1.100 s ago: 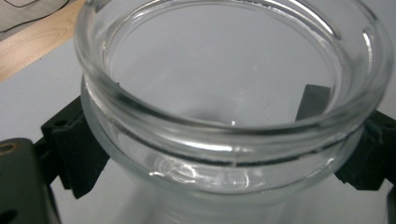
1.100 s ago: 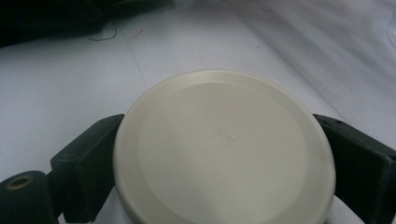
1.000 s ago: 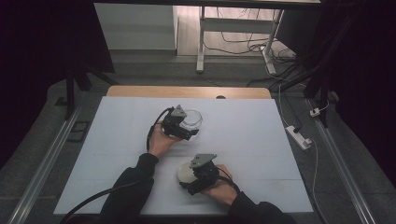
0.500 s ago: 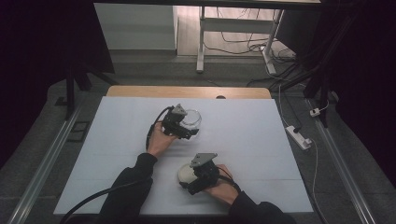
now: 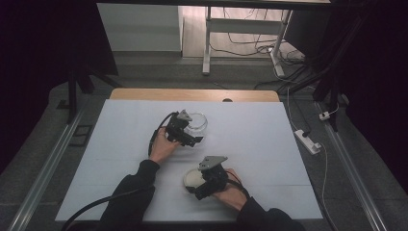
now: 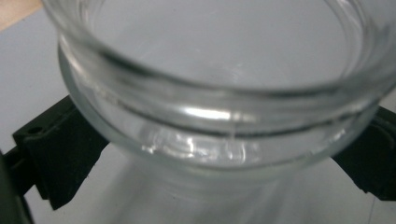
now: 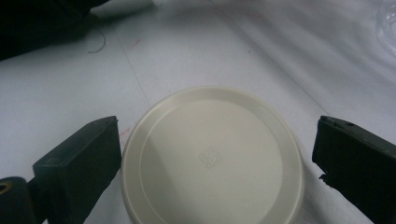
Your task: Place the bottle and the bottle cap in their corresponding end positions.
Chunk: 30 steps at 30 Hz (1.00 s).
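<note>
A clear glass jar (image 5: 198,122) stands open-mouthed on the white table (image 5: 269,144), just past the middle. My left gripper (image 5: 194,130) reaches it from the left. In the left gripper view the jar (image 6: 219,93) looms close, and both black jaws press its sides below the rim. A round cream lid (image 5: 192,177) lies flat nearer the front. My right gripper (image 5: 195,182) is open around it. In the right gripper view the lid (image 7: 212,158) sits between the jaws, the left jaw at its edge and the right jaw a little apart.
A wooden strip (image 5: 192,94) runs along the table's far edge. A white power strip (image 5: 308,140) with its cable lies on the floor to the right. Metal rails (image 5: 53,159) flank the table. Bare white surface spreads left and right of both hands.
</note>
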{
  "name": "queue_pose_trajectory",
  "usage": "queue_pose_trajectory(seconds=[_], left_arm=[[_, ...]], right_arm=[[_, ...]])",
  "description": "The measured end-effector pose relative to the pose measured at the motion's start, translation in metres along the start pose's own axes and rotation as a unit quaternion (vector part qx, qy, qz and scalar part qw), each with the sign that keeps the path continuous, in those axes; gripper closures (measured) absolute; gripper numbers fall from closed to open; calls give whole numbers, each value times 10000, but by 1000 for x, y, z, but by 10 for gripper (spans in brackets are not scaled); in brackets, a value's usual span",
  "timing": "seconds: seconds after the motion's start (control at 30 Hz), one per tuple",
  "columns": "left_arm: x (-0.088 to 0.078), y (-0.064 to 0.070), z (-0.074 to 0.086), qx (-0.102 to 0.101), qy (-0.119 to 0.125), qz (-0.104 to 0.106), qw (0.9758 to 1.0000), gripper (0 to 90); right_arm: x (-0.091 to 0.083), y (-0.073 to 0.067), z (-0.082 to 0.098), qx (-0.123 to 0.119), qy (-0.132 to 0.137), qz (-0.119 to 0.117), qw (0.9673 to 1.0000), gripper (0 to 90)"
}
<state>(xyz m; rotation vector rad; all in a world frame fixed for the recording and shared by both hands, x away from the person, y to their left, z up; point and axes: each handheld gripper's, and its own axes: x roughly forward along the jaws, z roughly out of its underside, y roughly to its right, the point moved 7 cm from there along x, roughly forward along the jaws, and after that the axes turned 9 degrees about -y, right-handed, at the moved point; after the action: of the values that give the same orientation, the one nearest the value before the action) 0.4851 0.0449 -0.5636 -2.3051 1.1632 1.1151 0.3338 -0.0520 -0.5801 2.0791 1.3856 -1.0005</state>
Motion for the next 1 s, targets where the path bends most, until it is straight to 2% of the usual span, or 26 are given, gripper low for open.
queue_pose_trajectory(seconds=[0.33,0.57,0.7,0.8,1.0], left_arm=[[-8,1,14,-65,-80,58,9999,0],[-17,6,24,-28,-136,8,9999,0],[-22,8,31,-84,-124,137,9998,0],[-26,10,34,-52,-160,131,9998,0],[-33,16,41,-140,-187,269,9994,0]], right_arm=[[-6,1,-3,86,93,-11,9999,14],[-12,5,-3,273,159,-34,9995,12],[-14,7,-3,356,150,-74,9992,2],[-15,7,-2,387,114,-76,9992,0],[-22,10,-2,473,182,51,9987,0]])
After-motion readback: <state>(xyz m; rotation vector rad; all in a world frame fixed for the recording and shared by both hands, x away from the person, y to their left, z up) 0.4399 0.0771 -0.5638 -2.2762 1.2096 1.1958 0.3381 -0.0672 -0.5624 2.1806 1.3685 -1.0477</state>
